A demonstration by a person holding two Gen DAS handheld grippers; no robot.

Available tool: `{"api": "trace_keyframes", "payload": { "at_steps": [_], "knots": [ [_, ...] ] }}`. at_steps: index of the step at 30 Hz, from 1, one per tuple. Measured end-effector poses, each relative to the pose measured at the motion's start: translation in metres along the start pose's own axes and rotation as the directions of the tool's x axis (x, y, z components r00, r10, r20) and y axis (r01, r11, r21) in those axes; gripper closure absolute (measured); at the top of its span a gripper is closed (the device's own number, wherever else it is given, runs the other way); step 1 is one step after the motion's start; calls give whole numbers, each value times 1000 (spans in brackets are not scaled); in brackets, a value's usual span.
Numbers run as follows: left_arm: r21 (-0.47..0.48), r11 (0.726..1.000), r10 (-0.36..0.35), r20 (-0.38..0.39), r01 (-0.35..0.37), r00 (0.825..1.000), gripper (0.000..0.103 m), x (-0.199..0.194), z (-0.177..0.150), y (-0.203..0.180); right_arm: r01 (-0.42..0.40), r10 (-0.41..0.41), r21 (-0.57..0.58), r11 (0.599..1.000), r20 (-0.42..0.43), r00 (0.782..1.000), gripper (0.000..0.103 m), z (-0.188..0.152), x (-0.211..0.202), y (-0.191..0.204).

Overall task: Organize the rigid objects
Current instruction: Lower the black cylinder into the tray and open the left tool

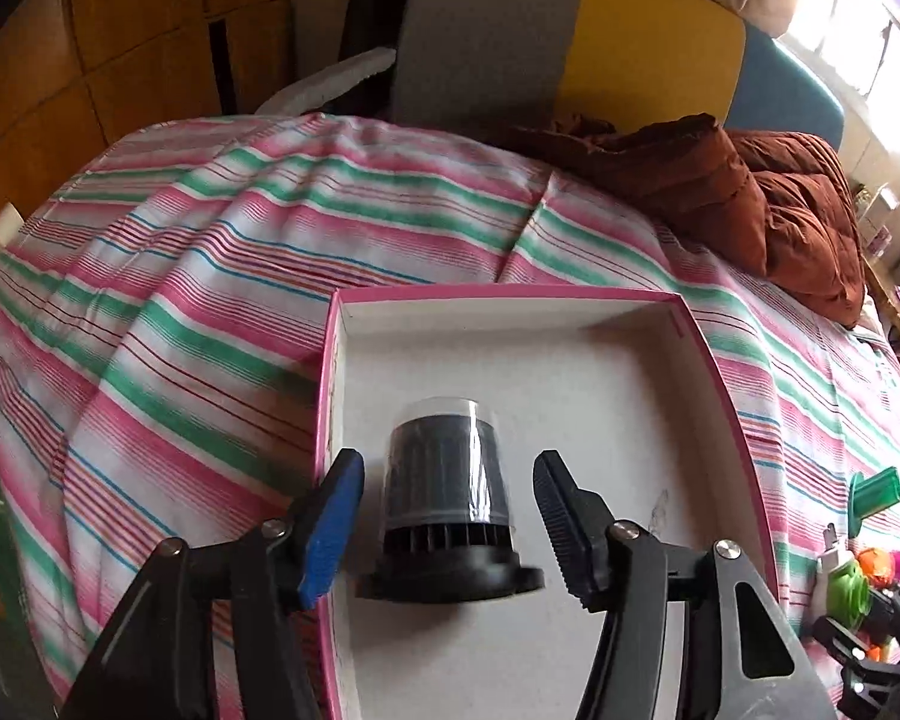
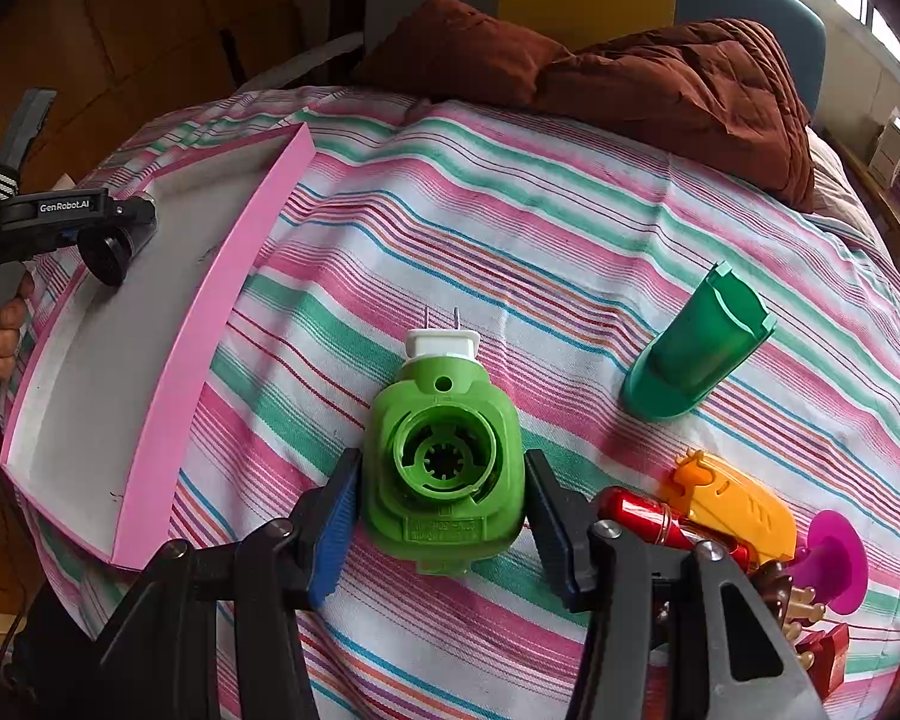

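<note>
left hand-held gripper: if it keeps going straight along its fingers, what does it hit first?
Probably the black filter cylinder, lying in the pink-rimmed box between the open fingers of the left hand-held gripper, apparently untouched. Past it is the box's white floor. Depth is uncertain in the fisheye view.

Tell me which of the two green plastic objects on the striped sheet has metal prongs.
The light green plug-in device between the right gripper's fingers, prongs on its white end. The dark green cap has none.

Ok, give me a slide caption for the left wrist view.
Left gripper open around a black filter lying inside the pink-edged box on the striped bedspread.
</note>
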State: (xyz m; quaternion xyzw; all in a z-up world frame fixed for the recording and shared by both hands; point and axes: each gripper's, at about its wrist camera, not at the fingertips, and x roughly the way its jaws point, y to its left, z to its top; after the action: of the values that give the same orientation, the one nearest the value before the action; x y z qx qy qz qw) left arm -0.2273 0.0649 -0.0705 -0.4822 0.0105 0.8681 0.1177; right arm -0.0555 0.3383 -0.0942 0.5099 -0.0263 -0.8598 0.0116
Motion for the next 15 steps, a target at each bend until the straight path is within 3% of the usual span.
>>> {"api": "trace_keyframes", "payload": {
  "at_steps": [6, 15],
  "knots": [
    [17, 999, 43, 71, -44, 997, 43, -37, -26, -8, 15, -15, -10, 1000, -2, 1000, 50, -1, 1, 3],
    [63, 996, 51, 172, -63, 984, 41, -94, -74, -24, 23, -23, -14, 1000, 2, 1000, 50, -2, 1, 4]
  ]
}}
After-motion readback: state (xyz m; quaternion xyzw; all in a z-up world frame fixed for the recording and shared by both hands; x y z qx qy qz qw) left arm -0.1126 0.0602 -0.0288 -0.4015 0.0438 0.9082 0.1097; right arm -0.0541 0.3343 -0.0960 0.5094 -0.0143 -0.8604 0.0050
